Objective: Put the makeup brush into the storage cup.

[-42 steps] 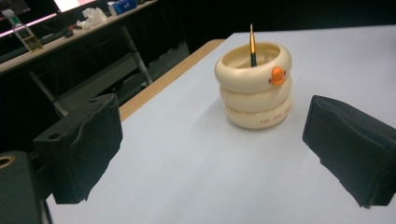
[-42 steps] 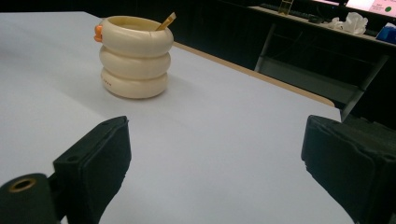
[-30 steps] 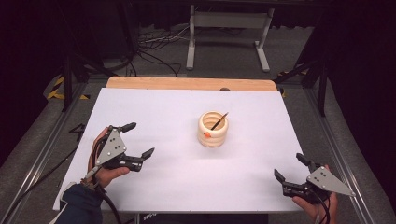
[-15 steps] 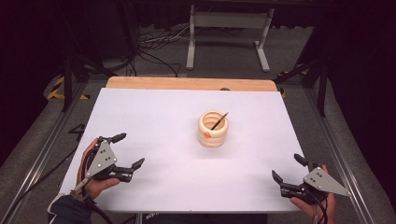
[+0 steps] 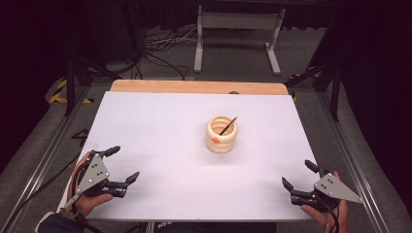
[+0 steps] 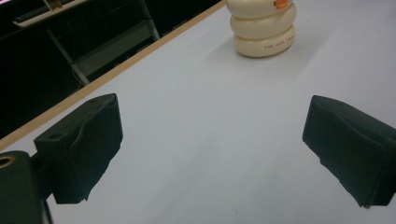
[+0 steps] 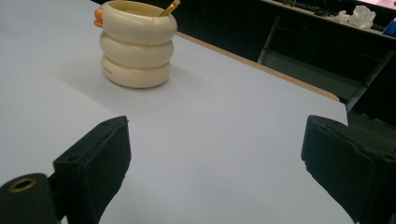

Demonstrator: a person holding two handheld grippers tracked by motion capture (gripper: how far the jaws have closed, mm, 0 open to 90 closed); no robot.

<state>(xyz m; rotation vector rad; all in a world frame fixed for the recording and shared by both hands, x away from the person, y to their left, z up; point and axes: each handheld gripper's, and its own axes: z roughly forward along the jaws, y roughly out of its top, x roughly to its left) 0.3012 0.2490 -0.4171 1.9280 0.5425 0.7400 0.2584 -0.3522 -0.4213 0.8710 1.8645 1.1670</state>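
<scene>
A cream ribbed holder (image 5: 222,134) made of three stacked rings stands upright near the middle of the white table (image 5: 160,131). A thin brown stick (image 5: 227,125) leans inside it and an orange tab shows on its side. The holder (image 6: 265,27) sits far ahead in the left gripper view, and the same holder (image 7: 136,44) stands at upper left in the right gripper view. My left gripper (image 5: 122,163) is open at the front left, nothing between its jaws. My right gripper (image 5: 299,174) is open at the front right, also empty.
A bare wooden strip (image 5: 194,87) runs along the table's far edge. Beyond it stand a metal frame (image 5: 238,29) and loose cables (image 5: 160,46) on the floor. Metal rails (image 5: 43,155) flank the table's sides.
My left gripper has drawn back toward the front left corner of the table. The right gripper has barely shifted. The holder has not moved.
</scene>
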